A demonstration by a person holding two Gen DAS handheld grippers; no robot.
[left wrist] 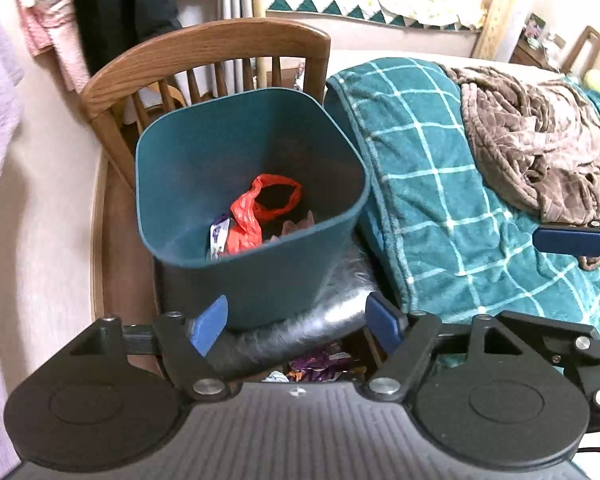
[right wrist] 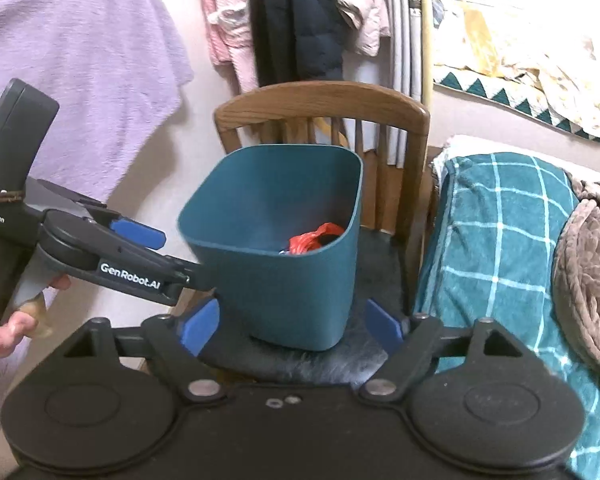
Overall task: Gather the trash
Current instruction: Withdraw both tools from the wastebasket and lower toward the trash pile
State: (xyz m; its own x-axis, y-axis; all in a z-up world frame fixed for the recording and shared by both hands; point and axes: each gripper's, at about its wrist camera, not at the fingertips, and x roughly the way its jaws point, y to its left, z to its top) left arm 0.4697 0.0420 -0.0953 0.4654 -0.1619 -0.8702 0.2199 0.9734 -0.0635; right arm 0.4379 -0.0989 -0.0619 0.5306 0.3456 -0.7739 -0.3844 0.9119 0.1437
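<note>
A teal trash bin [left wrist: 260, 264] is parked on the dark seat cushion [right wrist: 364, 264] of a wooden chair [left wrist: 204, 46], pretty much touching the teal checked blanket [left wrist: 432, 184] at the bed's edge. Down inside, a crumpled red plastic bag [left wrist: 246, 216] and a small wrapper [left wrist: 219, 234] can be seen. Both grippers are held just short of the bin, nothing pinched: the left gripper [left wrist: 298, 324] is spread wide with empty jaws, and the right gripper [right wrist: 292, 326] is gaping too. A brown throw [left wrist: 540, 140] is heaped on the blanket, and clothes [right wrist: 296, 20] are hung behind.
</note>
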